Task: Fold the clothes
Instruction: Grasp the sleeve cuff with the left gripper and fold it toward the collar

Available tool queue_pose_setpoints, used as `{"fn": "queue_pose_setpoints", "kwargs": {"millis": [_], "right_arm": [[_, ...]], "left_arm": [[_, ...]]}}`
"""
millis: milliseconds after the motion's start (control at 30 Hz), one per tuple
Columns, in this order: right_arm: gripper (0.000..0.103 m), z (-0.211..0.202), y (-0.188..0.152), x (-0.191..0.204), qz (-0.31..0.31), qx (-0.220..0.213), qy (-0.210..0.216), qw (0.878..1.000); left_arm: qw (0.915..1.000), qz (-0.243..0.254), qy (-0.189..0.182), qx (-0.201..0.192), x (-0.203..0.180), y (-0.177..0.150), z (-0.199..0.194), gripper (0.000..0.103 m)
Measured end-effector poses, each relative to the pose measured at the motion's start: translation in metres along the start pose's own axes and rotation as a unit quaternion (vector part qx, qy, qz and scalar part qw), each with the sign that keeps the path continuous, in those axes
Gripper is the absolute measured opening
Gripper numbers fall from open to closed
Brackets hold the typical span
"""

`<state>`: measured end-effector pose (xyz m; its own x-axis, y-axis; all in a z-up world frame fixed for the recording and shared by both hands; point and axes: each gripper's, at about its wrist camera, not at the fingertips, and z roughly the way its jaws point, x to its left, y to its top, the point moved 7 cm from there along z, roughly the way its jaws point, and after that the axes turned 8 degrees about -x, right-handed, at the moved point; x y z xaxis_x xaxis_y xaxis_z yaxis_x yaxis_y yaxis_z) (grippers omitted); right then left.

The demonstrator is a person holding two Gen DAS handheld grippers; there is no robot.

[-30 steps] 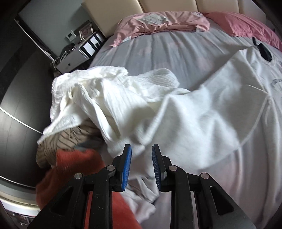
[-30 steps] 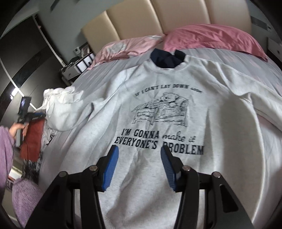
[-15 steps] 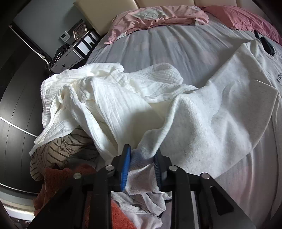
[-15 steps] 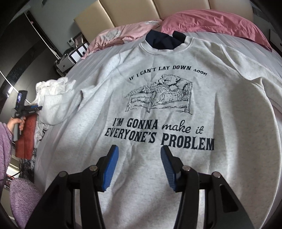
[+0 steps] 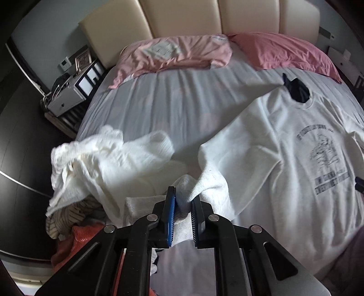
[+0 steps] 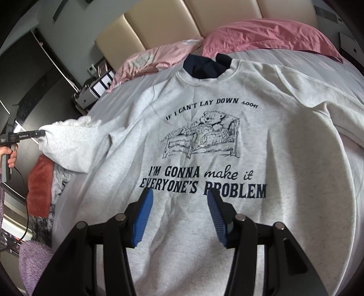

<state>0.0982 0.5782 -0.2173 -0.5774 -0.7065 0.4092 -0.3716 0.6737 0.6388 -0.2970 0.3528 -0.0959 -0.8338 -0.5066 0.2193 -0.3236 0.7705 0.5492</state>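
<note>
Grey sheets covered the bed (image 5: 159,107), with a padded cream headboard (image 5: 186,18) at the far end and two pink pillows (image 5: 177,52) below it. Most of the bed's right half lay under the sweatshirt (image 6: 204,159), spread flat, print up, collar toward the pillows over something dark (image 6: 204,66). Near the left edge sat a heap of white cloth (image 5: 102,164) on striped and red garments (image 5: 75,232). A nightstand (image 5: 68,95) stood at the far left. The left gripper (image 5: 183,218) had just been closing, and its jaws were clamped on the cuff of the sweatshirt's left sleeve (image 5: 211,179), lifting it off the bed. The right gripper (image 6: 179,218) hung over the sweatshirt's lower front, jaws apart with nothing between them.
</note>
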Motion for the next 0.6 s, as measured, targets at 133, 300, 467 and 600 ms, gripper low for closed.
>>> {"fn": "queue_pose_setpoints", "kwargs": {"millis": [133,300,467,600], "right_arm": [[0.049,-0.012,0.006,-0.005,0.013,-0.019,0.005,1.0],[0.049,-0.026,0.013,-0.012,0.032,-0.043,0.014,0.998],[0.049,-0.033,0.024,-0.028,0.033,-0.056,-0.005,0.998],[0.048,-0.039,0.036,-0.056,0.045,-0.067,-0.061,0.995]], "left_arm": [[0.9999,0.006,-0.002,-0.014,-0.032,0.045,-0.032,0.013],[0.9971,-0.021,-0.043,-0.059,-0.077,0.114,-0.076,0.013],[0.9916,0.002,-0.087,-0.095,-0.147,0.176,-0.114,0.013],[0.9887,0.021,-0.116,-0.092,-0.205,0.202,-0.112,0.013]]}}
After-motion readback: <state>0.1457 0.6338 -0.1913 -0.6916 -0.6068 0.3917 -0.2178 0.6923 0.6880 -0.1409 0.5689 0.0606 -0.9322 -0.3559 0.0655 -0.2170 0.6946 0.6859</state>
